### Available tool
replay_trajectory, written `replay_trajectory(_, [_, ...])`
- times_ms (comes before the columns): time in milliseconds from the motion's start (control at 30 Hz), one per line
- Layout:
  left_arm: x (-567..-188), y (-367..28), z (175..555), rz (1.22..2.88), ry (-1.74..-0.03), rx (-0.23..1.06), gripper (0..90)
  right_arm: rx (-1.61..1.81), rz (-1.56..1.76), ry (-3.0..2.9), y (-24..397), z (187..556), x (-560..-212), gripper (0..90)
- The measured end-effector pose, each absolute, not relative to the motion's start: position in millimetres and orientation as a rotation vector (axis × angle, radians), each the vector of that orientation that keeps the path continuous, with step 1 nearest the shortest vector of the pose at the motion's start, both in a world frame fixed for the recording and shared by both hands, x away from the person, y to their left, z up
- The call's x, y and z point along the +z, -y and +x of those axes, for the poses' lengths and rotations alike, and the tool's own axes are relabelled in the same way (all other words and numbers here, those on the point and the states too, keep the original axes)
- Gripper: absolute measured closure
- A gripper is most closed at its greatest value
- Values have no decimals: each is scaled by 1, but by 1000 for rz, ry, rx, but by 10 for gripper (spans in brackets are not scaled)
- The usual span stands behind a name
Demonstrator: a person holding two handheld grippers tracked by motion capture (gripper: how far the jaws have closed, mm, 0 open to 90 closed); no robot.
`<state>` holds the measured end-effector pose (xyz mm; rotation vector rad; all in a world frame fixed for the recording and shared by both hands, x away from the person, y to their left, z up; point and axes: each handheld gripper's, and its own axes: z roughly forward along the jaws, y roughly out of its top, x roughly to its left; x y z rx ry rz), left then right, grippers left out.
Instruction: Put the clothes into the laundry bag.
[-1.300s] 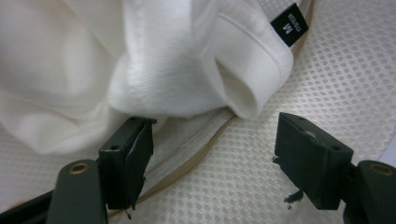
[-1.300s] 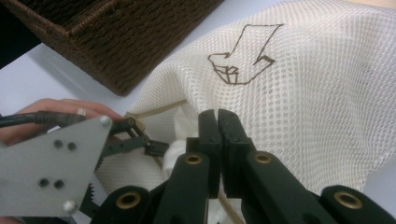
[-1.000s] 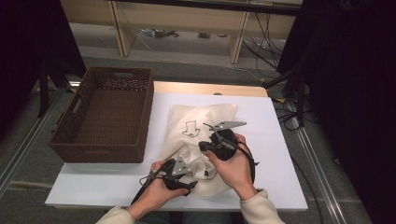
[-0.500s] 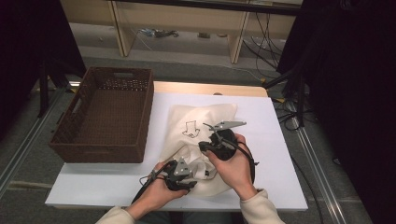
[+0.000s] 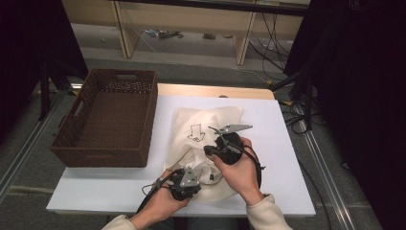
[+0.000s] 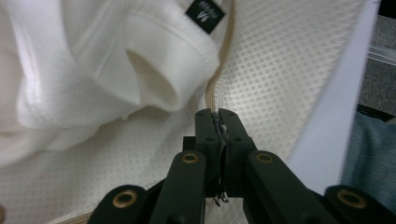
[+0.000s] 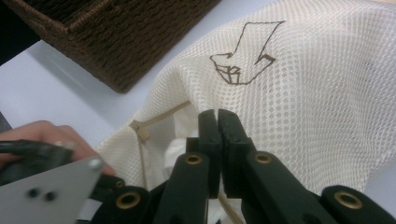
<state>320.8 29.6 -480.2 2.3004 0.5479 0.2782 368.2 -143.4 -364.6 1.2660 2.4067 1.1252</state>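
High view first: the mesh bag (image 5: 210, 129) lies on the white table (image 5: 287, 143), just right of the brown basket (image 5: 107, 120), mouth toward the person; the left gripper (image 5: 191, 178) sits at the bag's near edge and the right gripper (image 5: 221, 149) is over its middle, well up from the table.

Left gripper view: the jaws have just been closing and now pinch the bag's tan hem (image 6: 215, 88) right at the opening; a white garment (image 6: 93, 60) with a small black label (image 6: 205, 11) bulges out of the mouth just beyond, soft and rolled.

Right gripper view: jaws closed on the upper layer of mesh (image 7: 299, 93), lifting it like a tent, below the arrow drawing (image 7: 247, 51); the drawstring (image 7: 159, 116) and its knot run along the rim at left, and the basket corner (image 7: 116, 42) shows behind.

My take on handling: the whole thing looks light and floppy; mesh won't slip much but it stretches and sags, so a pinch on one layer just drags that layer; I'd say the hem or drawstring is the best place to grab, since it's doubled and firmer; the garment inside will probably slump toward whichever end drops.
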Motion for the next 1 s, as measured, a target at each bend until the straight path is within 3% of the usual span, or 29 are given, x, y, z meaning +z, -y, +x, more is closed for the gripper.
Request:
replay_trajectory(633, [-440, -63, 295, 2151, -557, 348, 857, 1075, 1232, -2471, 145, 373, -373, 899])
replay_trajectory(900, [-438, -70, 298, 2095, -600, 387, 581, 1042, 1265, -2541, 145, 370, -369, 899])
replay_trajectory(1000, [-437, -79, 302, 2081, -646, 432, 541, 1054, 1252, -2562, 147, 369, -366, 899])
